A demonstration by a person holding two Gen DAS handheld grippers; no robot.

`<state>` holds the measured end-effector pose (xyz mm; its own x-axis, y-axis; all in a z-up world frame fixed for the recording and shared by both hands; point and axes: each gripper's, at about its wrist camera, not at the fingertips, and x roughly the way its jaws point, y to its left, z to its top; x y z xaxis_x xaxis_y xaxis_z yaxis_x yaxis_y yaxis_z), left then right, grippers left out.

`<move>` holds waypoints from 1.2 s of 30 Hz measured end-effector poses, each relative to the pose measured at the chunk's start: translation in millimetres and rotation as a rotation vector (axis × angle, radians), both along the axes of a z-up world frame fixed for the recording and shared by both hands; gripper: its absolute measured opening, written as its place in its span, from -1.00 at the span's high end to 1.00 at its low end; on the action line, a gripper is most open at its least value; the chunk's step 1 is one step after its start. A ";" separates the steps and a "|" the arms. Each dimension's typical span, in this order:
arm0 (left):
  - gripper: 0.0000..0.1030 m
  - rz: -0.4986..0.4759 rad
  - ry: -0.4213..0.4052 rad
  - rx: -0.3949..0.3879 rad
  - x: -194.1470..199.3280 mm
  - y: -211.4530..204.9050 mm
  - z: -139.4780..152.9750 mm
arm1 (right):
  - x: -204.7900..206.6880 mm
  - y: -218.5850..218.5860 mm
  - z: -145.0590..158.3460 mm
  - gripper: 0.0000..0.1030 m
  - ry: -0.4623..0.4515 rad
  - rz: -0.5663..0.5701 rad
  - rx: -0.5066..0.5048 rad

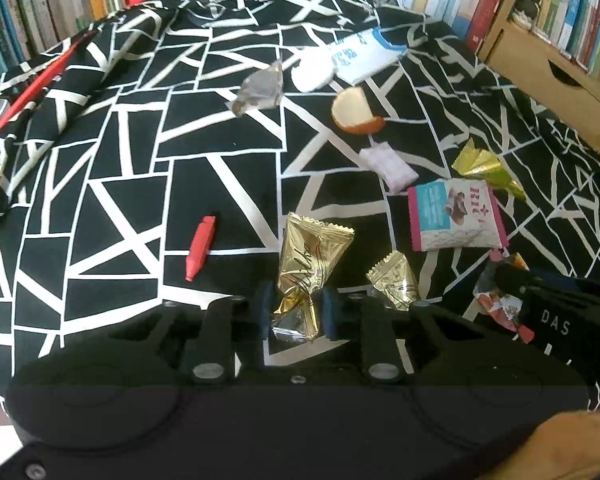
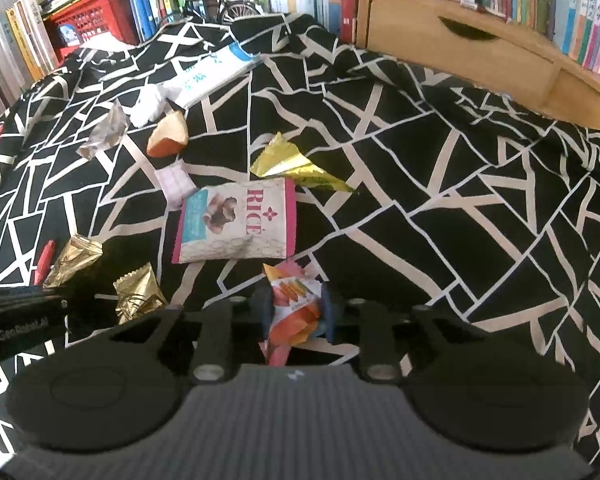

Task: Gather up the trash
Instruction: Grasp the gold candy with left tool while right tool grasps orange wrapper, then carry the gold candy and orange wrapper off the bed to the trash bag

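Note:
My left gripper [image 1: 298, 314] is shut on the twisted lower end of a gold candy wrapper [image 1: 312, 256], low over the black-and-white cloth [image 1: 220, 184]. My right gripper [image 2: 296, 312] is shut on a crumpled orange-and-white wrapper [image 2: 294, 300], which also shows in the left wrist view as the orange-and-white wrapper [image 1: 496, 300]. A smaller gold wrapper [image 1: 394, 280] [image 2: 138, 292] lies between the two grippers. Beyond them lie a RICE snack packet [image 2: 236, 224] [image 1: 454, 214], a yellow foil wrapper [image 2: 296, 166], a pink-white sachet [image 1: 388, 164] and a silver wrapper [image 1: 260, 90].
A red crayon [image 1: 200, 246], a piece of bread [image 1: 356, 112], a white tissue [image 1: 312, 74] and a blue-and-white booklet [image 1: 370, 54] also lie on the cloth. A wooden drawer box [image 2: 460, 48] stands at the right. Bookshelves and a red crate [image 2: 88, 24] line the back.

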<state>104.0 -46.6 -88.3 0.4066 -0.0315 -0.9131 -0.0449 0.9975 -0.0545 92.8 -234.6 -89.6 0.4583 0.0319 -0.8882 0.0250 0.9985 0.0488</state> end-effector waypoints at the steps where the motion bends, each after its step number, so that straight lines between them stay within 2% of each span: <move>1: 0.56 0.003 -0.004 0.000 -0.6 0.6 1.9 | -0.6 -0.2 1.2 0.49 -0.002 -0.003 0.004; 10: 0.57 0.008 -0.013 0.010 -9.5 3.0 15.1 | -11.1 0.7 12.6 0.64 -0.031 -0.012 0.041; 20: 0.57 0.016 -0.033 0.014 -34.5 7.2 29.3 | -31.2 -0.1 28.0 0.64 -0.070 -0.035 0.051; 36: 0.58 -0.043 -0.071 -0.003 -122.4 44.6 60.2 | -111.3 27.5 58.7 0.64 -0.119 -0.114 0.053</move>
<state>-18.4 -2.0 -28.1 0.4687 -0.0529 -0.8818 0.0022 0.9983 -0.0587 -18.5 -207.1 -30.8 0.5634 0.0195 -0.8260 0.1287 0.9854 0.1110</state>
